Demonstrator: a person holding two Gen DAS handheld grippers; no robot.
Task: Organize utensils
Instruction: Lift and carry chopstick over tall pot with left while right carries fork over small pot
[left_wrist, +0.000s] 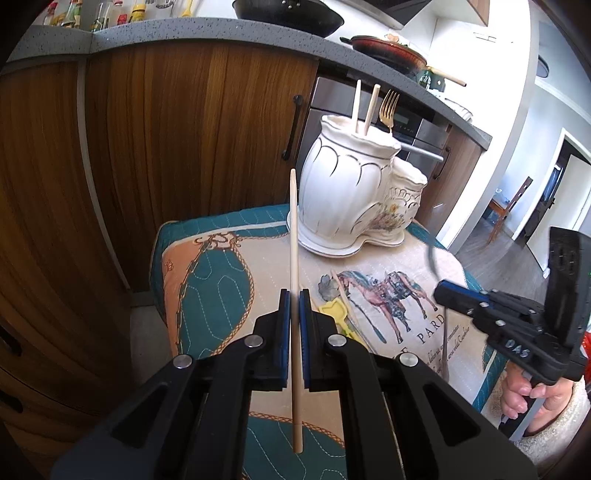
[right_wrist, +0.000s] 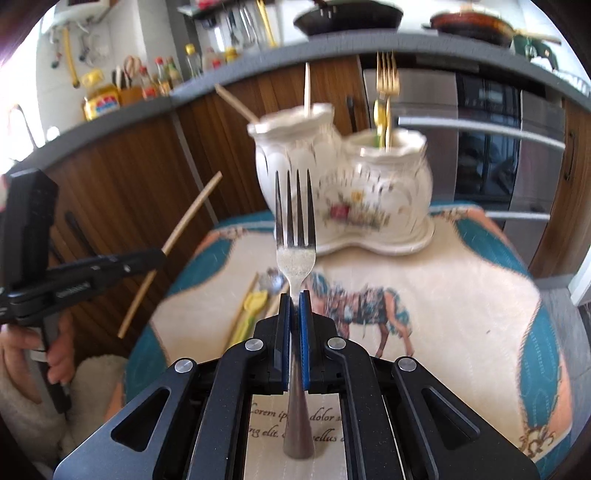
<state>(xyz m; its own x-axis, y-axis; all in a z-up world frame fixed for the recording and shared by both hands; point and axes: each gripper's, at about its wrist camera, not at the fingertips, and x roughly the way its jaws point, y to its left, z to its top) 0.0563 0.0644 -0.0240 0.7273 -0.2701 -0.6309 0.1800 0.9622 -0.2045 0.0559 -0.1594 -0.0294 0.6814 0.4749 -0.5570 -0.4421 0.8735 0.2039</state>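
My left gripper is shut on a wooden chopstick that points up toward the white double-pot ceramic holder. The bigger pot holds two chopsticks; a gold fork stands behind. My right gripper is shut on a silver fork, tines up, in front of the holder. The smaller pot holds gold forks. On the cloth lie a yellow utensil, a spoon and a chopstick.
The holder stands on a small table under a horse-print cloth. Wooden cabinets and an oven are behind, under a grey counter with pans and bottles. The other gripper shows in each view, at right and at left.
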